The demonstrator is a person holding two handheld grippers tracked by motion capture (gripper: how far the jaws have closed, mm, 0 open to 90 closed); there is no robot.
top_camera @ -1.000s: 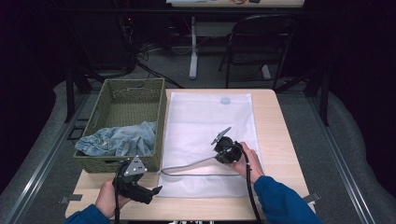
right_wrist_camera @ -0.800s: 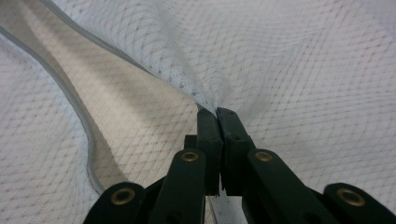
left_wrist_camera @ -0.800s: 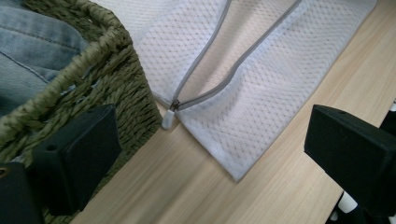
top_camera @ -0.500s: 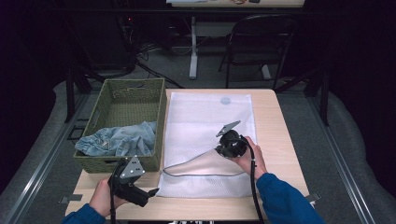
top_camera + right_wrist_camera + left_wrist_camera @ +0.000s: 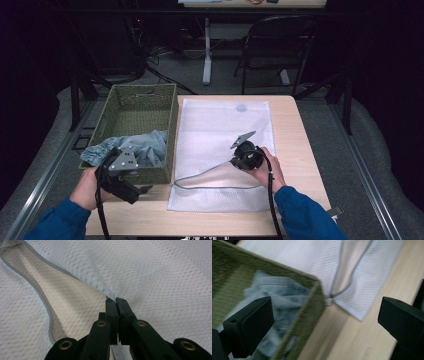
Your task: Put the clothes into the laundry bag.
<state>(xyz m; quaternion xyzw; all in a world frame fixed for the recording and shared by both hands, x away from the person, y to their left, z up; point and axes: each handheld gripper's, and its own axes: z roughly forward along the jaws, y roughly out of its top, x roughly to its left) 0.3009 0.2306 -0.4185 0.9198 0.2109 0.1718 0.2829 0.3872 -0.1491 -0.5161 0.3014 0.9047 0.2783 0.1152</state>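
Where the one surface (image 5: pixel 300 150) carries one white mesh bag (image 5: pixel 225 130) beside one green basket (image 5: pixel 140 107) holding one denim garment (image 5: pixel 150 145), my right gripper (image 5: pixel 239 159) pinches the bag's top layer with fingers pressed together; my left gripper (image 5: pixel 145 189) hovers, fingers spread, empty.

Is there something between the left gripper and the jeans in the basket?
Partly. The left gripper, jaws open, is outside the basket's near corner, and that wall stands between it and the jeans. From above nothing covers them. The right gripper holds the mesh bag open on the table.
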